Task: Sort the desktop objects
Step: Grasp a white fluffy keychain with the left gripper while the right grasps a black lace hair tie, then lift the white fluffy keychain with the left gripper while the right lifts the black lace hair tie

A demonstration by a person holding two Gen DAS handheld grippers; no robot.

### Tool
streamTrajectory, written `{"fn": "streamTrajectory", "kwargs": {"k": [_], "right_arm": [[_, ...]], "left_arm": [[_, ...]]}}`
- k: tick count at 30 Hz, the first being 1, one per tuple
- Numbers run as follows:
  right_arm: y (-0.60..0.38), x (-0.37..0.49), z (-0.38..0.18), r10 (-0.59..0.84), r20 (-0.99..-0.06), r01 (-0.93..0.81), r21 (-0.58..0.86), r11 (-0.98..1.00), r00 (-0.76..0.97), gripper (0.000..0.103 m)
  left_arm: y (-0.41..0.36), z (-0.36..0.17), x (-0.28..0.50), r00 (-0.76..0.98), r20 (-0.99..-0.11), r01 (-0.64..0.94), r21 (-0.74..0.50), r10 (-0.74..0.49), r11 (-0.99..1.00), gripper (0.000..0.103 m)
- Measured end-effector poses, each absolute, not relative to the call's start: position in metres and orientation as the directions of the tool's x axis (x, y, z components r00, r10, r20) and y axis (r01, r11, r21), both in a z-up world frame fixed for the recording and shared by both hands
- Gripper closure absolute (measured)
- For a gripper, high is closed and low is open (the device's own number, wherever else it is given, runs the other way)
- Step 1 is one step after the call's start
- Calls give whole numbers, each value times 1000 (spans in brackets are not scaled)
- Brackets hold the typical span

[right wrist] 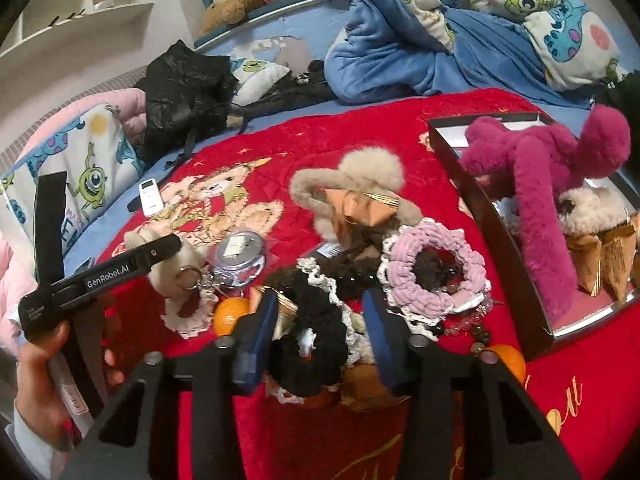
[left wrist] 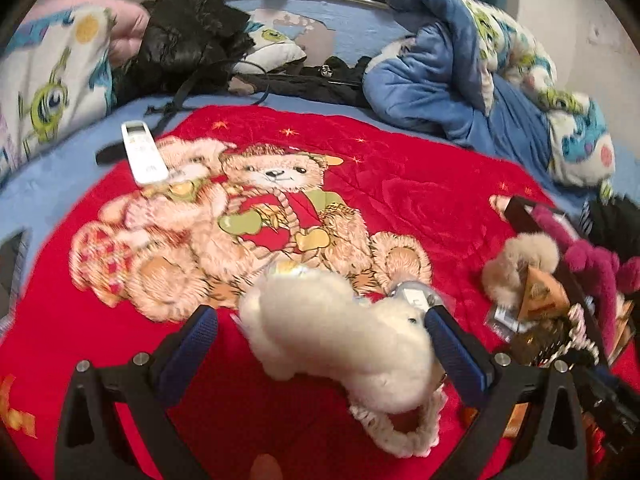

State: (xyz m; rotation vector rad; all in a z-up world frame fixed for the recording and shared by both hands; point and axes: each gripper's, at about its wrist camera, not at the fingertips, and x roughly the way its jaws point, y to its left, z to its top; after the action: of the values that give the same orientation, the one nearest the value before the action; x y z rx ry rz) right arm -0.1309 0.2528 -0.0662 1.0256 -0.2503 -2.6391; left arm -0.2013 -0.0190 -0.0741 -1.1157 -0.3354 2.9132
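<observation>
Holding a magenta plush [right wrist: 548, 184] (draped over), the tray [right wrist: 480, 200] sits.

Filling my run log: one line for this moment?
left gripper: open around cream plush | right gripper: around black scrunchie

A bed [right wrist: 280, 420] under a red teddy-bear blanket [left wrist: 400, 200] fills the frame. Rumpled blue bedding [right wrist: 400, 52] lies upper right, white shelves [right wrist: 80, 24] upper left, a pale wall [left wrist: 560, 8] behind.
</observation>
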Motion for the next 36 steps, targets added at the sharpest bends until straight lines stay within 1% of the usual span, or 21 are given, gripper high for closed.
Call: {"fn": "streamTrajectory", "kwargs": {"k": [2, 4, 8, 11, 12, 13, 14, 15, 18, 23, 26, 32, 36], "right_arm": [[255, -134, -68, -350, -630, 210, 288, -934, -693, 72], [254, -136, -71, -352, -648, 213, 285, -934, -676, 76], [249, -134, -70, -369, -653, 238, 284, -929, -661, 76], [244, -132, -70, -358, -655, 238, 268, -934, -666, 76], [244, -131, -70, -357, -654, 235, 269, -934, -667, 77], [244, -131, -70, -354, -654, 229, 272, -935, -669, 81], [245, -131, -69, -355, -653, 221, 280, -934, -669, 83], [246, -131, -69, -358, -652, 216, 290, -932, -668, 84], [249, -130, -68, -349, -649, 195, 299, -934, -676, 85], [252, -128, -65, -353, -637, 182, 320, -930, -686, 85], [252, -126, -63, -357, -630, 186, 322, -928, -689, 86], [250, -125, -60, -370, -620, 196, 332, -923, -692, 86], [251, -123, -58, -381, -610, 199, 346, -917, -695, 86]], "left_arm": [[-19, -81, -205, -742, -661, 61, -233, 112, -971, 0], [-15, -86, -209, -726, -674, 40, -238, 135, -970, 0], [-9, -94, -213, -686, -703, -1, -259, 189, -966, 0], [-9, -95, -211, -685, -700, -12, -265, 201, -964, 1], [-9, -95, -210, -686, -697, -16, -273, 209, -962, 7], [-10, -94, -208, -687, -691, -27, -287, 227, -958, 12], [-11, -93, -207, -688, -682, -40, -308, 250, -951, 24], [-11, -91, -206, -688, -673, -47, -331, 271, -943, 31], [-9, -88, -201, -690, -667, -63, -334, 283, -941, 42], [-9, -81, -193, -711, -649, -65, -322, 270, -945, 47], [-12, -78, -189, -715, -648, -59, -318, 262, -946, 48], [-21, -66, -177, -742, -637, -30, -278, 208, -960, 48], [-26, -57, -166, -767, -614, -29, -256, 186, -966, 48]]}}
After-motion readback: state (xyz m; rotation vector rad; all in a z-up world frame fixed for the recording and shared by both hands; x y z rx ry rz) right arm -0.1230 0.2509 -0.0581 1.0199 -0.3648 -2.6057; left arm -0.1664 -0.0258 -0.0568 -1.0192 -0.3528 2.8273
